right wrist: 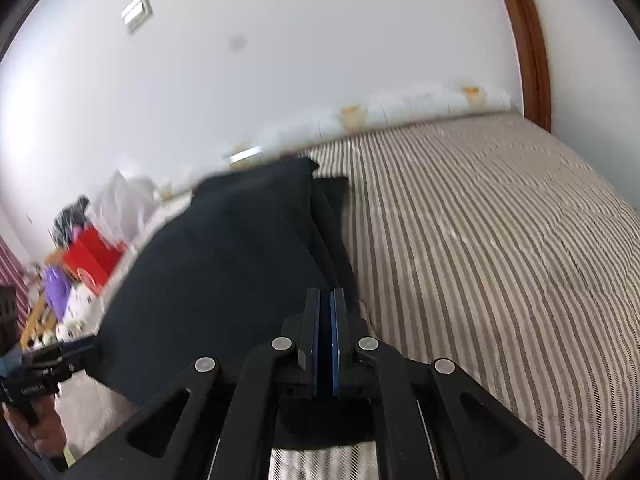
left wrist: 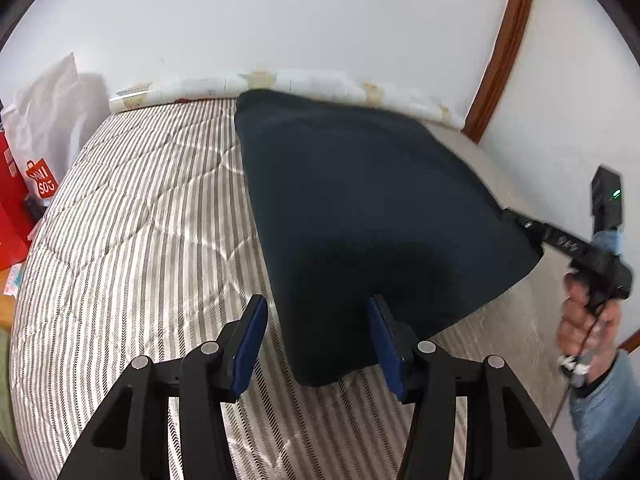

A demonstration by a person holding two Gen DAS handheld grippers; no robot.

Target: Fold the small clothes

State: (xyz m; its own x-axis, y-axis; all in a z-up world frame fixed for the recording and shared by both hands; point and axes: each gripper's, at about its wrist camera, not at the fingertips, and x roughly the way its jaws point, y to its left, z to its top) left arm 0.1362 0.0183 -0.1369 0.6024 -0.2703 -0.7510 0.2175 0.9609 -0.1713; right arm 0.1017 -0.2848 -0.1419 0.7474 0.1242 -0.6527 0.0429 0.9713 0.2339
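A dark navy garment (left wrist: 372, 220) hangs spread above a striped bed cover (left wrist: 140, 240). My left gripper (left wrist: 320, 344) is open, its blue pads wide apart, with the garment's near lower corner lying between them. My right gripper (right wrist: 326, 344) is shut on the garment's edge (right wrist: 240, 264) and holds it up off the bed; it also shows in the left wrist view (left wrist: 516, 220) at the cloth's right corner. The left gripper shows in the right wrist view (right wrist: 60, 364) at the cloth's left end.
A rolled patterned blanket (left wrist: 304, 84) lies along the white wall. A white bag and red boxes (left wrist: 36, 176) stand left of the bed. A brown door frame (left wrist: 504, 44) is at the right. Striped cover (right wrist: 500, 260) stretches to the right.
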